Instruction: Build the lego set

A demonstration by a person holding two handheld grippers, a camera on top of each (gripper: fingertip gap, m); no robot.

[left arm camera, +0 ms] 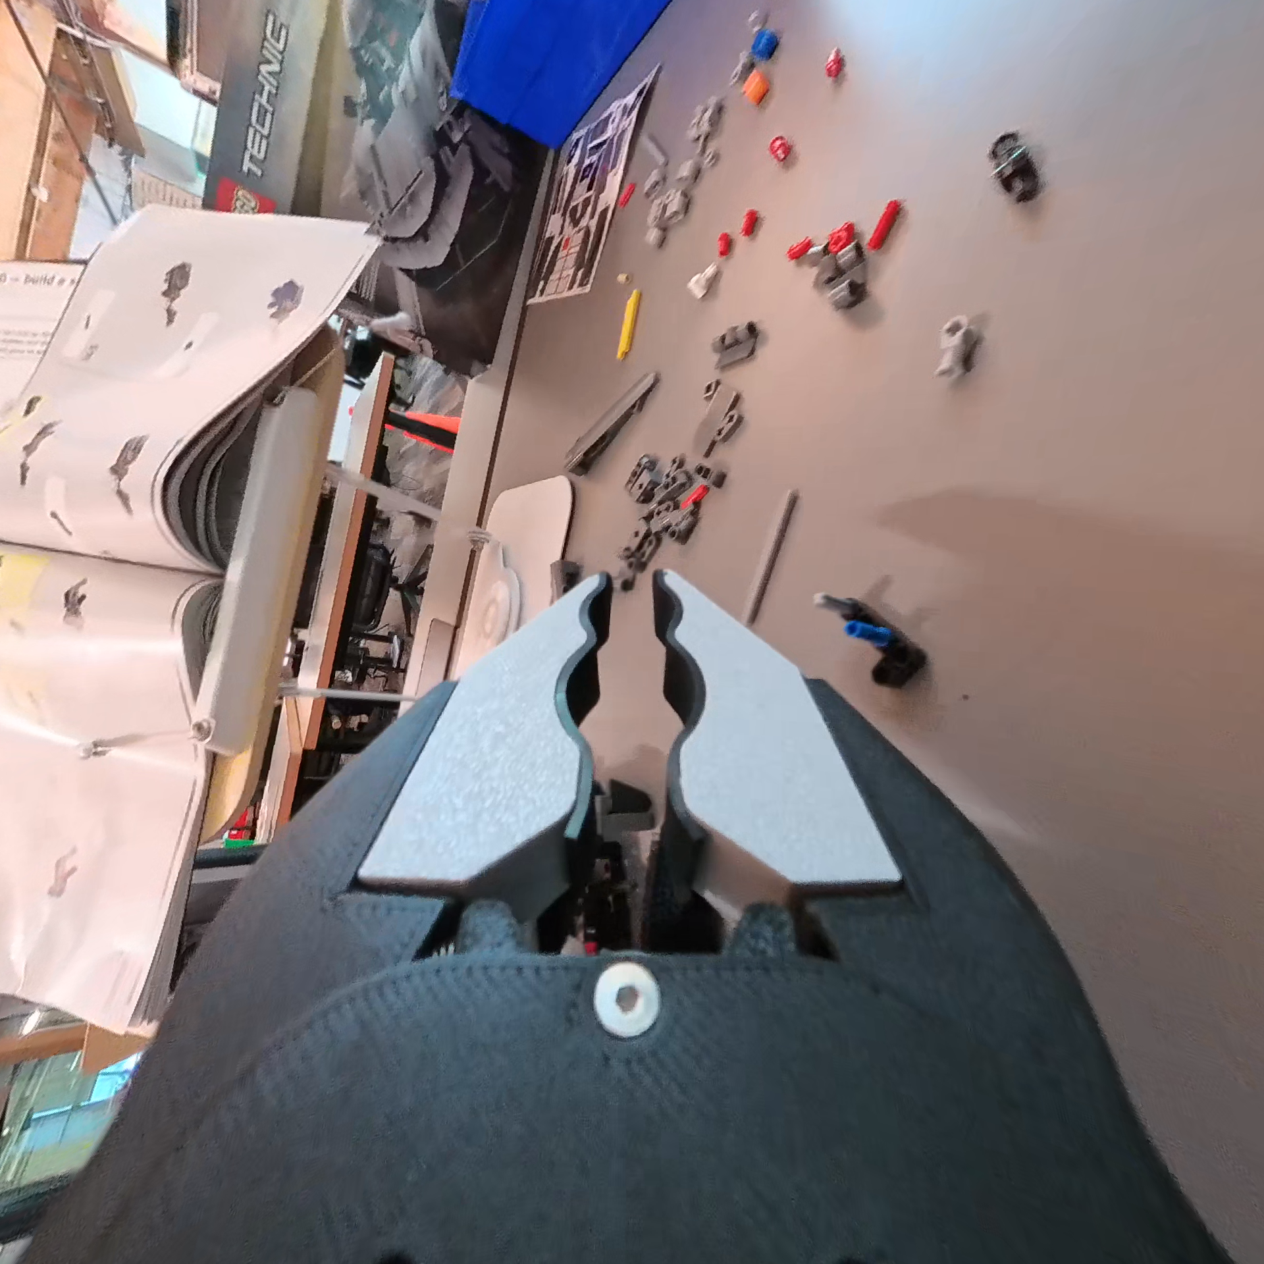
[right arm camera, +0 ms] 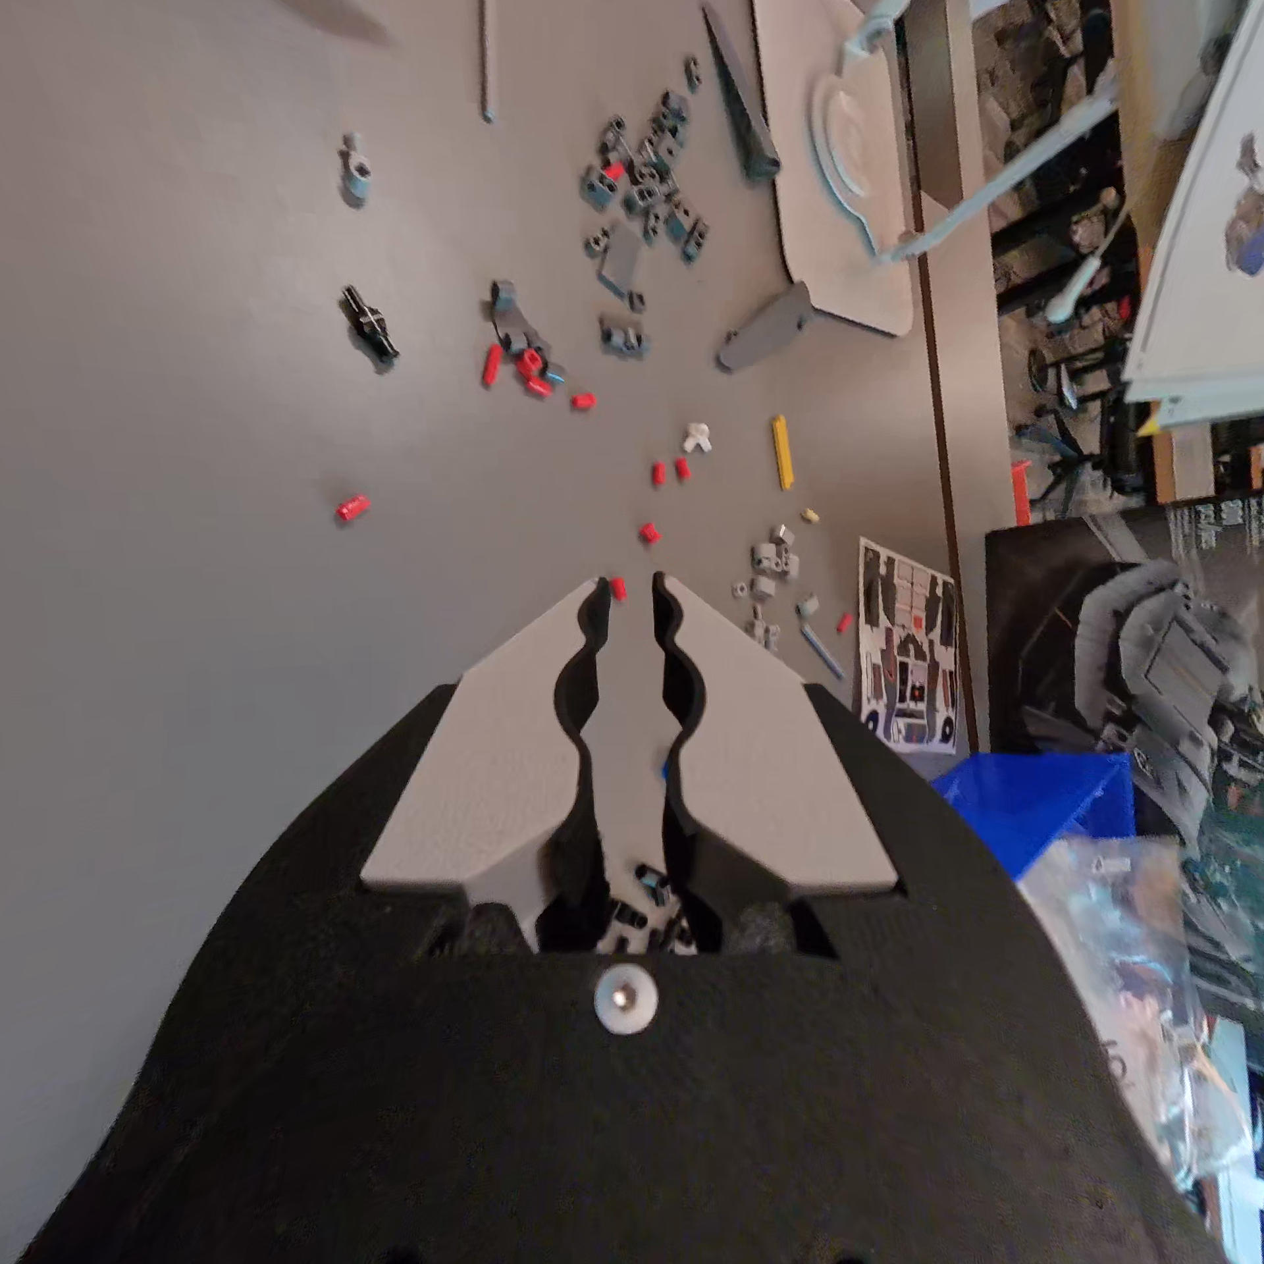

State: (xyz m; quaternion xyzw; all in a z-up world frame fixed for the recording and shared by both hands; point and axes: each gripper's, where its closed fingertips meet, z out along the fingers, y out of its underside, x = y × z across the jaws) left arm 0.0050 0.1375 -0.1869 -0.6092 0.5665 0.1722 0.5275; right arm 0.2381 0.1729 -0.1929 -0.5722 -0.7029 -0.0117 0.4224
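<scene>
**Both grippers over scattered brick parts, jaws slightly apart, nothing clamped**

Left gripper [left arm camera: 630, 581]: jaws a narrow gap apart, bare table showing between the pads. Held above the tan table [left arm camera: 1026, 821]. Just past the tips, at 12 o'clock, a heap of dark grey parts [left arm camera: 667, 509] with one red pin in it. At 2 o'clock, a thin grey axle rod [left arm camera: 771, 557]; at 3 o'clock, a black connector with a blue pin [left arm camera: 882, 646]. Far off at 12–1 o'clock, loose red pins [left arm camera: 800, 247] and a yellow bar [left arm camera: 629, 323]. Open instruction booklet [left arm camera: 137, 410] at 9 o'clock.

Right gripper [right arm camera: 630, 581]: jaws a narrow gap apart. A small red pin [right arm camera: 617, 588] lies on the table between the tips, close by the left pad; contact unclear, the right pad stands clear of it. Another red pin [right arm camera: 648, 532] just beyond at 12 o'clock. Light grey parts cluster [right arm camera: 776, 564] at 3 o'clock, sticker sheet [right arm camera: 906, 643] beyond it. Blue bin [right arm camera: 1039, 800] at 4 o'clock.
</scene>
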